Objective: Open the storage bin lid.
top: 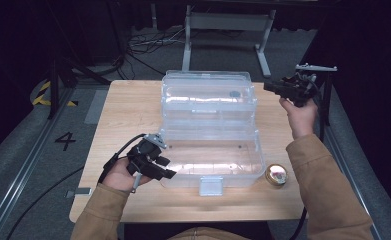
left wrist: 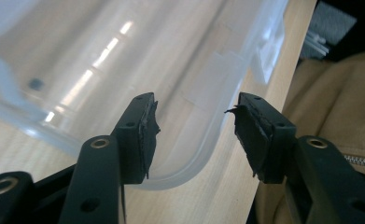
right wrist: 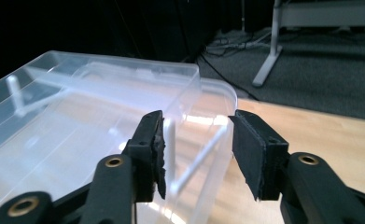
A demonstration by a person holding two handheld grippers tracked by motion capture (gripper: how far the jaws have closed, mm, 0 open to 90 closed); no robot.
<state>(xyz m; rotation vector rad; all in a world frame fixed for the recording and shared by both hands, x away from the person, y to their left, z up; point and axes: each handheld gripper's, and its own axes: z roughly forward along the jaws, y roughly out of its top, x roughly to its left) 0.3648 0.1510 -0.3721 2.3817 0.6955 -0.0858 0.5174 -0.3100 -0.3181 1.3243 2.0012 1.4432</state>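
The left claw (top: 167,168) hangs spread and empty at the near left corner of a clear plastic box (top: 210,160), its pads (left wrist: 147,135) parted with nothing between them and the box's rounded rim curving just beyond; the stance reads as a release, the claw backed off a corner it no longer needs to steady. The right claw (top: 272,88), also spread and gripping nothing, is held up beside the far right corner of the raised lid (top: 208,95), and the right gripper view looks along its jaws to the lid's edge close ahead but not between the pads (right wrist: 250,149). The box sits open at the middle of the wooden table (top: 128,107), its tray toward the person and seemingly empty, the lid tipped back on its hinge and standing by itself, which would explain why neither claw holds it. It is see-through throughout, with ribbed walls, a latch tab (top: 211,186) on the near edge and a small dark spot on the lid. A small round gold tin (top: 276,174) lies on the table just beside the tray's near right corner, apart from both claws
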